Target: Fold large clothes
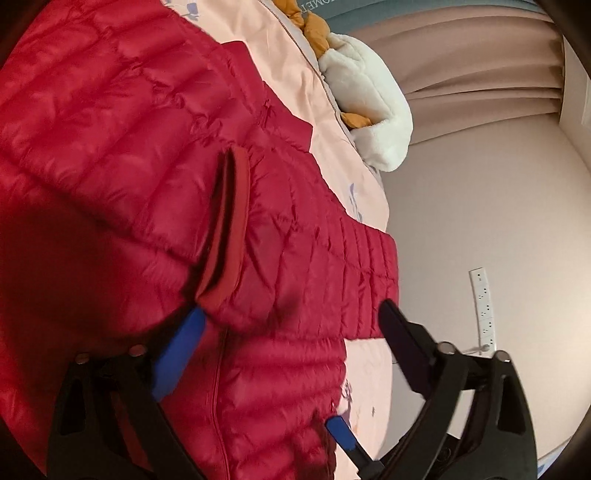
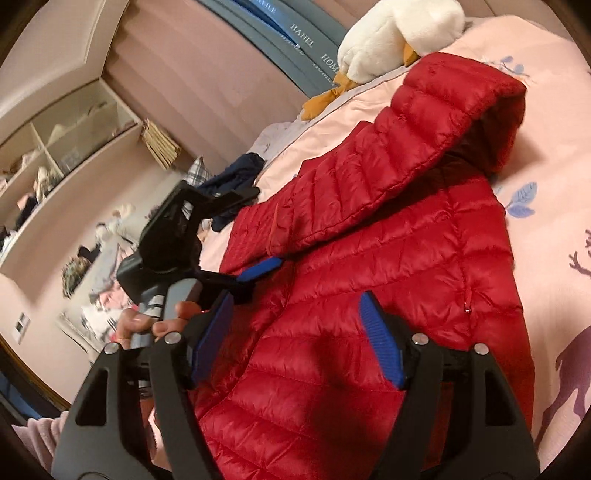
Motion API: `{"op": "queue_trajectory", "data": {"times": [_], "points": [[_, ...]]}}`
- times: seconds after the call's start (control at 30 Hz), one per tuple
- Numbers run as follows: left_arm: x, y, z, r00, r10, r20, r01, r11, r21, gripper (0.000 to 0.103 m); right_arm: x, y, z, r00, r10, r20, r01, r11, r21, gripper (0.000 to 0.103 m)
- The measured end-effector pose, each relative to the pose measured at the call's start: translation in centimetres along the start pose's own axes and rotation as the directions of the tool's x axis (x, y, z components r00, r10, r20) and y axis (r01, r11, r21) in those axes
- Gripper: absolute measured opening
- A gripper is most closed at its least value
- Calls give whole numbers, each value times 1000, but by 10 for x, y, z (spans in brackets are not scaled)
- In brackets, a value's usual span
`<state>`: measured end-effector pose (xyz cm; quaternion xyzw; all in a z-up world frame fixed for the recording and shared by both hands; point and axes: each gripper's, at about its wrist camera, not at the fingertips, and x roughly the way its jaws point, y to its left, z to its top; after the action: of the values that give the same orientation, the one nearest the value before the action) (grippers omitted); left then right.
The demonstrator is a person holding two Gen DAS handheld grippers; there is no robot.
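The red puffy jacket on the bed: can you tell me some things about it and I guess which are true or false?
1. The red jacket lies on a pink bed sheet. True.
2. The jacket has no hood. False: a hood shows at its top.
3. A white plush duck lies near the hood. True.
4. The right tool is shut on the jacket. False: it is open above it.
5. The left tool is open. True.

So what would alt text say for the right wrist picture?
A red hooded puffer jacket lies spread on a pink bedsheet, the right gripper above it with jaws open. The left gripper reaches in at a sleeve; a white plush duck lies beyond.
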<state>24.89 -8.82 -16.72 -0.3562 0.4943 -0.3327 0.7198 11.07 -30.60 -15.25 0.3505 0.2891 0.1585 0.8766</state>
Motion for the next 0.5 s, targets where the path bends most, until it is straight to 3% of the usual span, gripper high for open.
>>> {"op": "queue_trajectory", "data": {"times": [0.07, 0.23, 0.3, 0.4, 0.5], "points": [[4, 0, 4, 1000, 11, 0, -11, 1000, 1, 75, 2, -2, -1, 1000, 2, -5, -2, 1000, 8, 73], [11, 5, 3, 995, 95, -11, -95, 995, 4, 30, 5, -2, -3, 1000, 17, -14, -17, 1000, 6, 73], [12, 8, 3, 992, 124, -1, -124, 992, 6, 18, 6, -2, -4, 1000, 18, -16, -18, 1000, 5, 73], [6, 3, 7, 988, 144, 50, -146, 989, 27, 9, 6, -2, -6, 1000, 19, -15, -19, 1000, 9, 73], [-8, -17, 14, 981, 159, 113, -169, 982, 85, 8, 5, -4, -6, 1000, 19, -13, -18, 1000, 11, 73]]}}
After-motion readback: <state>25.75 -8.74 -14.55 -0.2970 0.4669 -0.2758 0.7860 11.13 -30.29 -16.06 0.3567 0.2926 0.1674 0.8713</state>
